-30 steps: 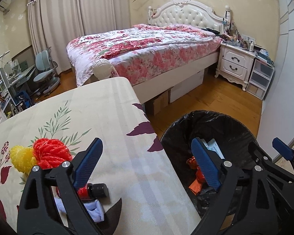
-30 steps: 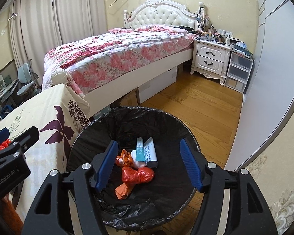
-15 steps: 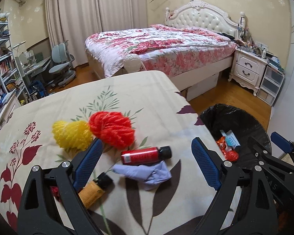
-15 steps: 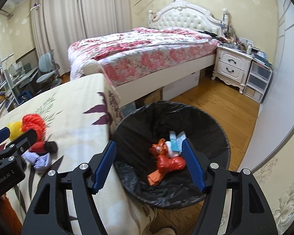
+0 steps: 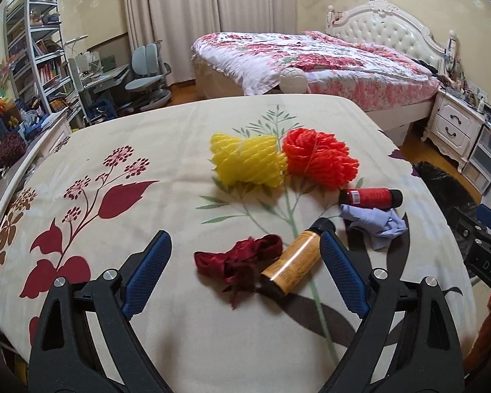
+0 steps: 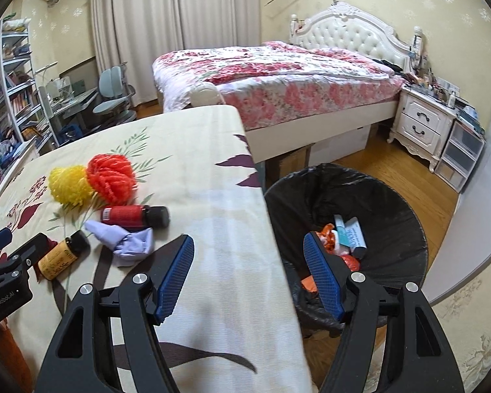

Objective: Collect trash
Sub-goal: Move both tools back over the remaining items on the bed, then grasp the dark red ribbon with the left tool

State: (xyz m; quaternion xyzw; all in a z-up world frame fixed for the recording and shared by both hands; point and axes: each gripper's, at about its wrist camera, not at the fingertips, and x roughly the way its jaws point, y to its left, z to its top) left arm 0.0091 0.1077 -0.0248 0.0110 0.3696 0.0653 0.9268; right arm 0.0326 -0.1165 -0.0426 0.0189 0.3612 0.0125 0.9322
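Left tool [image 5: 244, 270], wide and empty, has the orange bottle [image 5: 291, 262] lying diagonally just ahead, nearer than the right tool [image 6: 248, 273].

Bare worktop [image 5: 121, 150] is lying open toward 10 o'clock; a red ribbon [image 5: 239, 258] and orange bottle [image 5: 291, 262] are crowding 12, a lined bin [image 6: 392, 203] standing off the worktop's edge at 3.

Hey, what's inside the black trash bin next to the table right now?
The trash bin holds crumpled orange-red wrappers and a couple of white-and-blue tubes. The right hand-held gripper covers part of the pile, so anything beneath is hidden.
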